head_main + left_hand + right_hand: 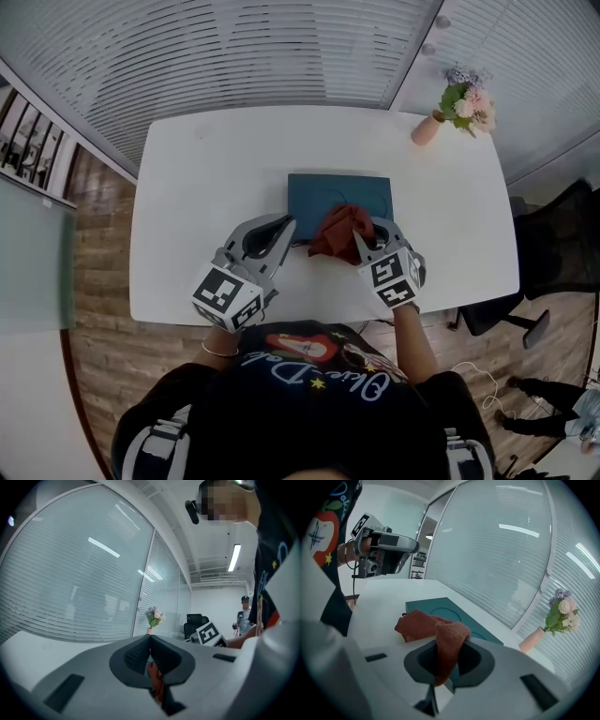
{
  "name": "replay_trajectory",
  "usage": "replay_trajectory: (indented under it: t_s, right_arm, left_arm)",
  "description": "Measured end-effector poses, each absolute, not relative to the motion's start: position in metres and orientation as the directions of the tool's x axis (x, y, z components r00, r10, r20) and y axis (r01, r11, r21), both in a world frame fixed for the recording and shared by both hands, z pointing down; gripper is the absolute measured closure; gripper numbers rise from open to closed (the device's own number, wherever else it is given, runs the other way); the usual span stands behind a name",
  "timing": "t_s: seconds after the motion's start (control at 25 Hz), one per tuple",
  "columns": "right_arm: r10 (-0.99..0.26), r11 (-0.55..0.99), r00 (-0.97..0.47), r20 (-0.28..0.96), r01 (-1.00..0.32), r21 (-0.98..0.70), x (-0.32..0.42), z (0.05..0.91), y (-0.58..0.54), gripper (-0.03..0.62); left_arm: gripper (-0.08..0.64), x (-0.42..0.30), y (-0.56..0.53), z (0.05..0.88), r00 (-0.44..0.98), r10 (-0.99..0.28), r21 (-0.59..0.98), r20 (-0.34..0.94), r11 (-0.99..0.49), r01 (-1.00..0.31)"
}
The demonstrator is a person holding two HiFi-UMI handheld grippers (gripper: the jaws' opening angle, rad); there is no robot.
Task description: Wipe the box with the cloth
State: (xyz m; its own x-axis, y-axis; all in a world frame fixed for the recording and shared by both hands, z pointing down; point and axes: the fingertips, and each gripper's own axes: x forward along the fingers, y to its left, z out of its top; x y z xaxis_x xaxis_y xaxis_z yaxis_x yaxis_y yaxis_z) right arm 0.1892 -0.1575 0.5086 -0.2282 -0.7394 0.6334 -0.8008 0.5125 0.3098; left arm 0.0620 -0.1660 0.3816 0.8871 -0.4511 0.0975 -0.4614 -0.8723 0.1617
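Left claw: your left claw [287,224] is pressed together on nothing, its tips at the box's near-left corner, just beside the cloth at its 9 o'clock.
Table: white [206,187], smooth, with rounded corners; ribbed blinds [234,47] run behind it at 12 o'clock.
Box: flat, teal and rectangular [323,192], with a round outline on the lid; it lies mid-table at your 12 o'clock.
Cloth: rust-coloured with a ribbed weave [336,234], bunched over the box's near edge around 5 o'clock.
Right claw: your right claw [362,236] is clamped on a hanging fold of the cloth.
Vase: pink and tapered [427,128], with pale flowers [466,101]; it stands on the table's far-right corner at 1 o'clock, well apart from the box.
Chair: black [553,244], off the table's right edge at 3 o'clock.
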Motion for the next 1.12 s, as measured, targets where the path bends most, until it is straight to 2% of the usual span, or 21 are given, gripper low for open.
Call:
replay_trajectory:
  t_s: [0.48,1.12]
  right_arm:
    - [-0.760,0.401,-0.112,0.640,-0.856,0.327,0.241,0.511,-0.141,0.555]
    - [-0.778,0.292,-0.034,0.627,-0.903,0.314,0.289,0.511,-0.122,0.554]
  left_arm:
    - [0.557,0.070,-0.160,0.384,0.897,-0.430,0.163,0.103,-0.882,-0.442]
    - [0.557,0.080,-0.145,0.381,0.891,-0.439,0.144,0.116,-0.880,-0.452]
